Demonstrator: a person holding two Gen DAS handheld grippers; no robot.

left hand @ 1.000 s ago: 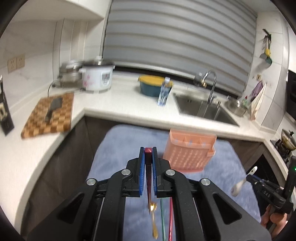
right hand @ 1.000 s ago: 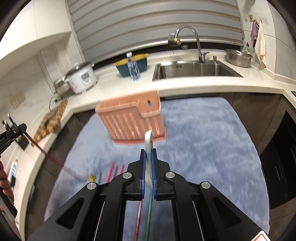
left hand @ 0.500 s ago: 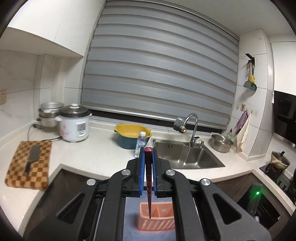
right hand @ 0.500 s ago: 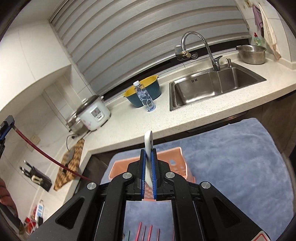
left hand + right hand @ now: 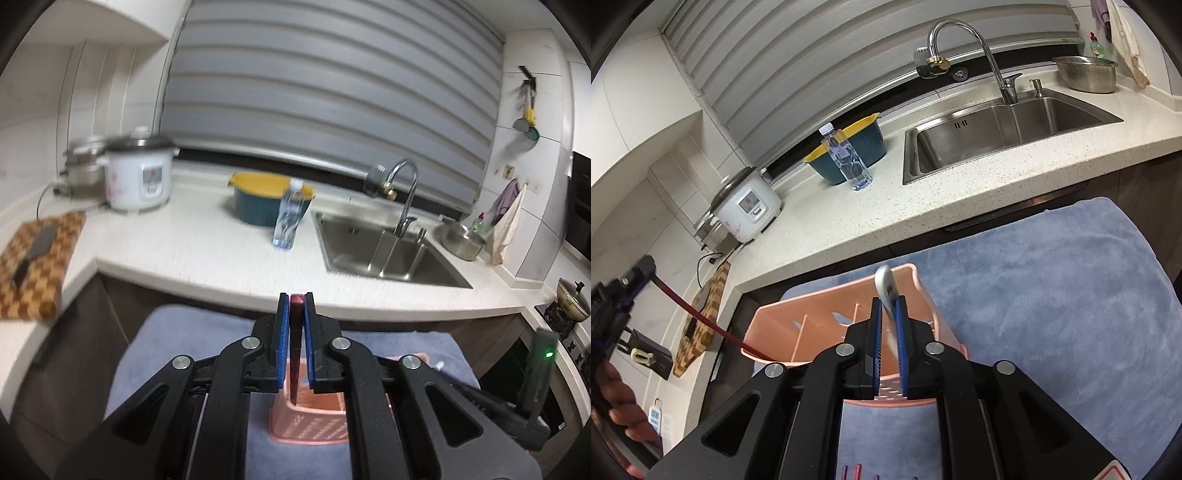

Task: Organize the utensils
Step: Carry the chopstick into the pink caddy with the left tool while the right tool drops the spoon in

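- A white rice cooker stands on the pale counter, with a steel pot just behind it.
- A checkered cutting board carries a cleaver.
- A water bottle stands in front of a teal basin.
- A steel sink with a curved faucet.
- A steel bowl sits beside the sink.

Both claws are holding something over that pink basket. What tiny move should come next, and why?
Probably finish letting go. The dark red chopstick and the white spoon handle already hang over the pink slotted plastic basket, and both the left gripper and right gripper are opening.
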